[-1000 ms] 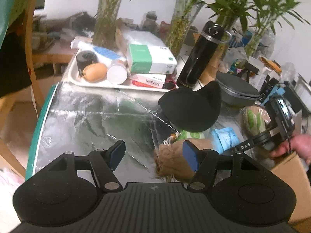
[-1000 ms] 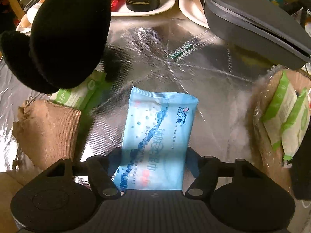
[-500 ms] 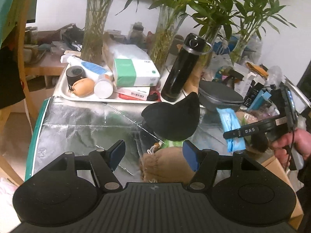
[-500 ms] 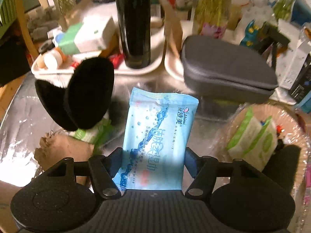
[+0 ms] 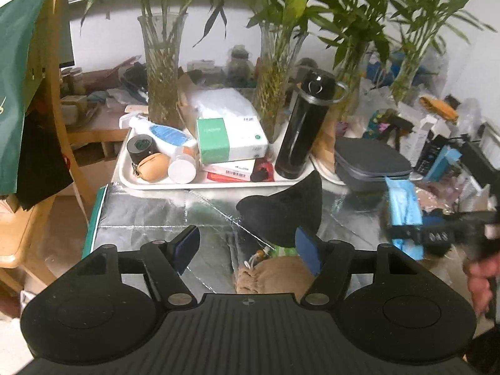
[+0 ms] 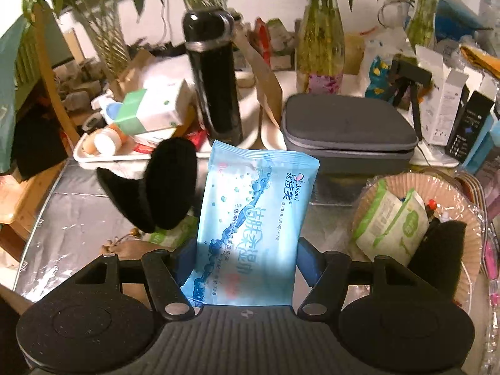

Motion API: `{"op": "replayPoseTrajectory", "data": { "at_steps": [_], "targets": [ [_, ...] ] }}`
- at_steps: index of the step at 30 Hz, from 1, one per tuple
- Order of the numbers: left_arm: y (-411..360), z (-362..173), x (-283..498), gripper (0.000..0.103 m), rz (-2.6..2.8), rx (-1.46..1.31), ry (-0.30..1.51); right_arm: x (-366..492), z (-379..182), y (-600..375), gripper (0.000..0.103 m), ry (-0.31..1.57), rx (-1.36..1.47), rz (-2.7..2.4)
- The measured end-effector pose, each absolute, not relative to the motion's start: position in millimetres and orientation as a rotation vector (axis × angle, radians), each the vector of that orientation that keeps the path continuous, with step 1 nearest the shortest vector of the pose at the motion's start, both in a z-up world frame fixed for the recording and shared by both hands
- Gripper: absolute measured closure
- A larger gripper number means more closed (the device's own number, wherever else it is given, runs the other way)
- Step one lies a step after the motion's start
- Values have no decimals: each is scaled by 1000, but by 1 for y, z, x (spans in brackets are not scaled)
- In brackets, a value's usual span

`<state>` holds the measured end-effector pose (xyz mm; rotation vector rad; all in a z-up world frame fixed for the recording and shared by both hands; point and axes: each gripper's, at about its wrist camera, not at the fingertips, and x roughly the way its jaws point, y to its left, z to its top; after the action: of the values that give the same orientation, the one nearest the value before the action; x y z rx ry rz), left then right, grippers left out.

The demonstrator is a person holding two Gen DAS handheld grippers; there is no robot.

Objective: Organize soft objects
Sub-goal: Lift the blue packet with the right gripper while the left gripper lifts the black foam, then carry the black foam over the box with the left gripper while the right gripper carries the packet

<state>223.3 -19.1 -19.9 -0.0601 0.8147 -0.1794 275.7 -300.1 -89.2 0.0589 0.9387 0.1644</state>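
Both claws higher: right claw [image 6: 247,257] grips wipes pack [image 6: 253,218]; left claw [image 5: 248,248] opening, empty.

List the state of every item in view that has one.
Wipes pack: held in right tool, lifted off the foil.
Left tool: empty, jaws opening.
Black flask: upright, capped, on tray.
Grey case: closed.
Brown pouch: lying on foil.
Basket: holds green packs.

Glossy plastic wipes pack [image 6: 254,215] — crinkled foil tabletop [image 5: 150,218].
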Motion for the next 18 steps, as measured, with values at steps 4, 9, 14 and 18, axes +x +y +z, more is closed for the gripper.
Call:
{"op": "replayPoseTrajectory", "data": {
  "at_steps": [4, 9, 14, 18],
  "targets": [
    [-39, -19, 238, 30, -159, -62, 855, 263, -78, -303, 34, 904, 79, 181],
    [-69, -26, 259, 21, -130, -45, 899, 247, -68, -310, 34, 865, 120, 207],
    [-94, -44, 281, 13, -67, -48, 948, 237, -63, -321, 34, 838, 165, 205],
    [-111, -62, 297, 10, -42, -52, 987, 238, -63, -331, 34, 830, 201, 198]
  ]
}}
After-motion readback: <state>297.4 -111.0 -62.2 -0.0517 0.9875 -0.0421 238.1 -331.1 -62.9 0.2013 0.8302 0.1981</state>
